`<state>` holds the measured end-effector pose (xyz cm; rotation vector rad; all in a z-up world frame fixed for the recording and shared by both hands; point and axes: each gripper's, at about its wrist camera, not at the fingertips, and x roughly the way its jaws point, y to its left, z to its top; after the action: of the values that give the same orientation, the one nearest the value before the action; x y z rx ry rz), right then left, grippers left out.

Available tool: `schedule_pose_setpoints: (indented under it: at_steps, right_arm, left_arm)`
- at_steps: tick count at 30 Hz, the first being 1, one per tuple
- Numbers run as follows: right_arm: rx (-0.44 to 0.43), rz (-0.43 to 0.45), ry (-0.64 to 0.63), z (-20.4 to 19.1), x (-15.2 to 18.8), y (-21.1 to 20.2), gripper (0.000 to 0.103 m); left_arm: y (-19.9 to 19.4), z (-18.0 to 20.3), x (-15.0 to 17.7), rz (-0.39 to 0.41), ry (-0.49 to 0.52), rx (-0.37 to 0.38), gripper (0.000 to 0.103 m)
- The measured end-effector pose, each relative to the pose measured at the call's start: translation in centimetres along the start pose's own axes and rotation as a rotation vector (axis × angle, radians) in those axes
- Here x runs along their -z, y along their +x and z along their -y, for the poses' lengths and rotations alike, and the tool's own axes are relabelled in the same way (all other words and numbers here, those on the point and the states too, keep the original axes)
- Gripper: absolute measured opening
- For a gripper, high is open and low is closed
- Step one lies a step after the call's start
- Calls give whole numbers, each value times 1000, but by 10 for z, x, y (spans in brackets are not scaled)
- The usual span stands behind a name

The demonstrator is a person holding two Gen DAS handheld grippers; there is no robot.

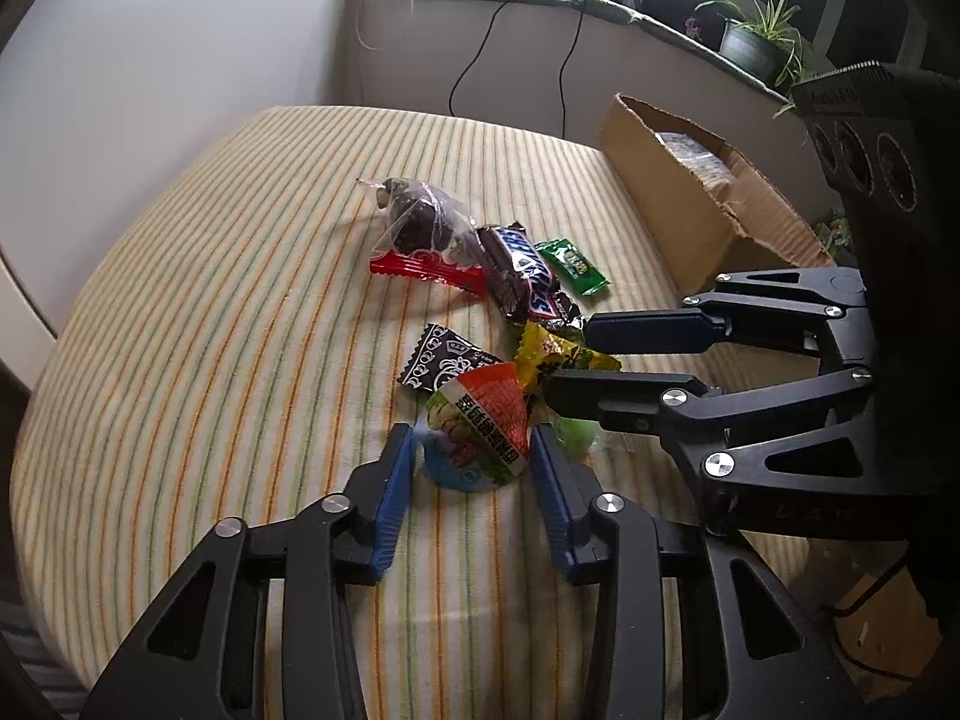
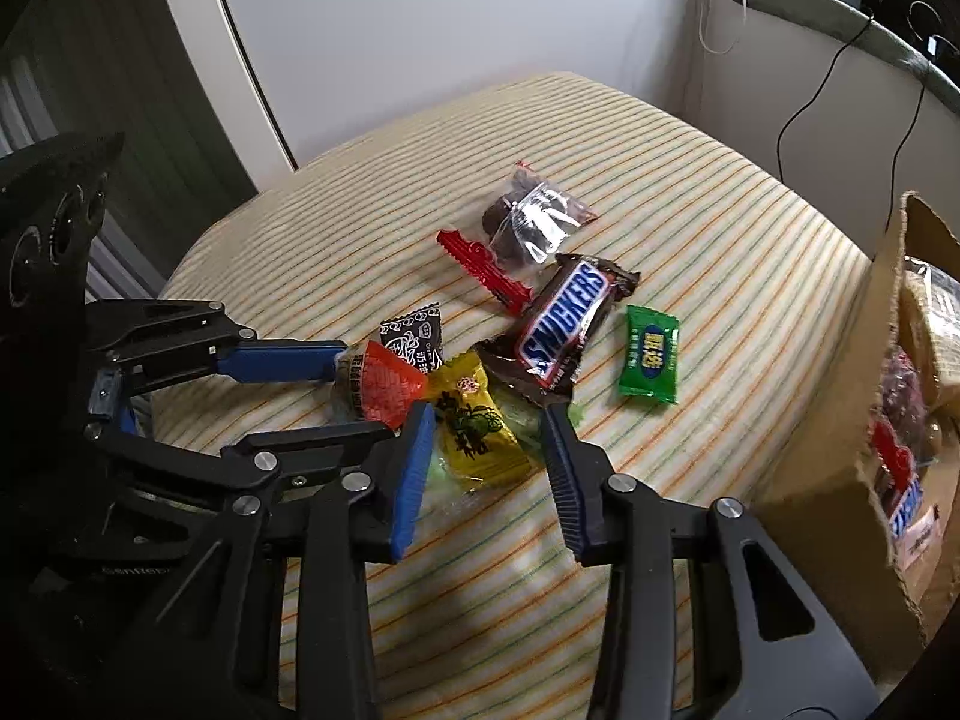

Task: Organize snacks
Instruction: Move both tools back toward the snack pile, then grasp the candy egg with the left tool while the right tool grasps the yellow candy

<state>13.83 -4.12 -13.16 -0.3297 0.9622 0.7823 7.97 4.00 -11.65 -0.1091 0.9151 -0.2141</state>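
A jelly cup (image 1: 480, 438) with an orange and green lid sits between the blue pads of my left gripper (image 1: 471, 438), which press its sides; it is shut on the cup. From the right wrist view the same cup (image 2: 378, 384) shows clamped in the left gripper (image 2: 369, 393). My right gripper (image 2: 489, 411) straddles a yellow candy (image 2: 474, 426), pads against its wrapper. In the left wrist view the right gripper (image 1: 570, 360) pinches that yellow candy (image 1: 558, 354). A pale green wrapper (image 1: 576, 438) lies partly hidden under it.
On the striped cloth (image 1: 210, 300) lie a Snickers bar (image 2: 564, 324), a green candy (image 2: 651, 357), a black-and-white candy (image 2: 414, 336), a red packet (image 2: 480, 270) and a clear bag of dark snacks (image 2: 528, 219). A cardboard box (image 2: 840, 510) holding snacks stands at the right.
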Motion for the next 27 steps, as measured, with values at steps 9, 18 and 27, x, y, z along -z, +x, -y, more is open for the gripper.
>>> schedule_pose_setpoints:
  at_steps: [9, 18, 27]
  right_arm:
    - [1, -7, -25, -3, 4, -2, 25]
    - [-1, -29, -78, -13, -3, 7, 24]
    - [6, -23, -52, -14, -4, 6, 11]
  left_arm:
    - [1, 2, 2, 16, 31, -35, 30]
    - [-3, 1, 6, 27, 23, -39, 27]
    - [-16, -10, 12, 40, -32, -27, 26]
